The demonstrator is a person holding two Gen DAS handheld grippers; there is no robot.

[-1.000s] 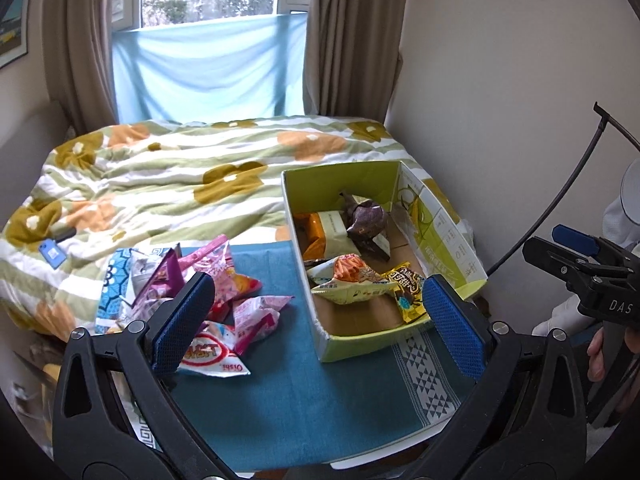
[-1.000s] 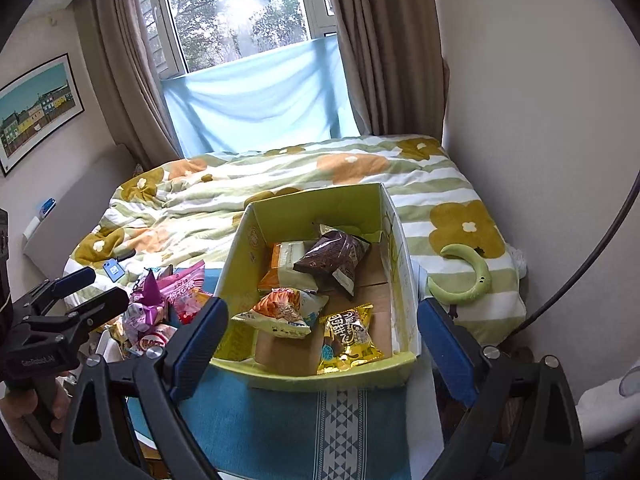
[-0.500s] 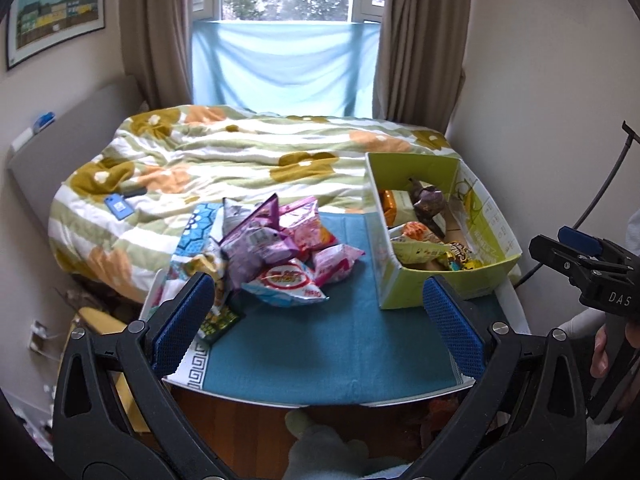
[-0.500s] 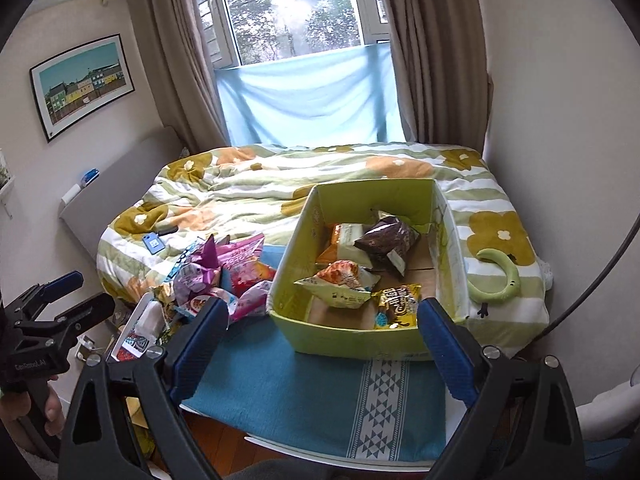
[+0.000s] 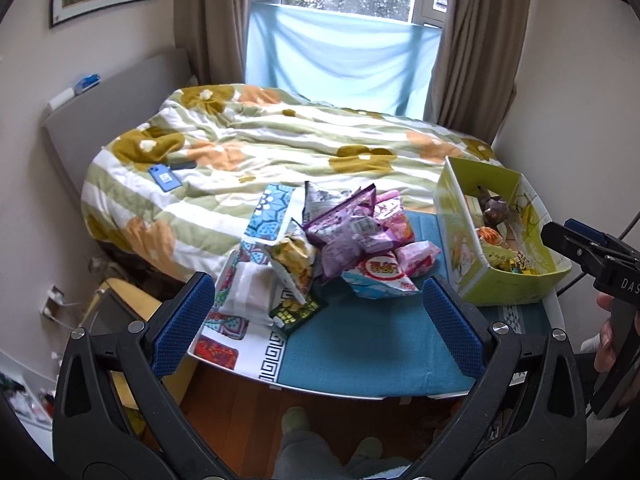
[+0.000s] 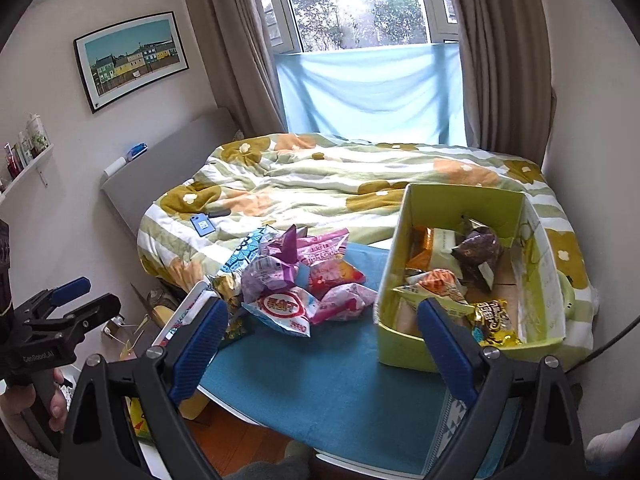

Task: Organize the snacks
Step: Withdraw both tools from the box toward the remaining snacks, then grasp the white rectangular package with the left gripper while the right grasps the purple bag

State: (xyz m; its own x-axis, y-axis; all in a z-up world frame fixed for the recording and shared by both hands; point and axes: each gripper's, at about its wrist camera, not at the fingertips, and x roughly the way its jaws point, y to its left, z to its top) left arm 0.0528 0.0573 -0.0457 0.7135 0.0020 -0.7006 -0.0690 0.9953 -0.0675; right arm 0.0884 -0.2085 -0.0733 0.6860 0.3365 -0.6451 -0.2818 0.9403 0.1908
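A heap of snack packets (image 5: 352, 240) lies on a blue cloth (image 5: 360, 344) covering the counter, beside a green cardboard box (image 6: 400, 344) that holds more packets. The left gripper (image 5: 316, 316) and right gripper (image 6: 324, 340) hang above the near edge, fingers (image 5: 184, 320) spread wide, pinching nothing. A flowered bed (image 6: 320, 180) stands behind

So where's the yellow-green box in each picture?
Left wrist view: the box is at the right edge, on the blue cloth, right of the snack pile.
Right wrist view: the box is right of centre, behind the right pad.
Shared landmark: the snack pile sits just left of the box in both.
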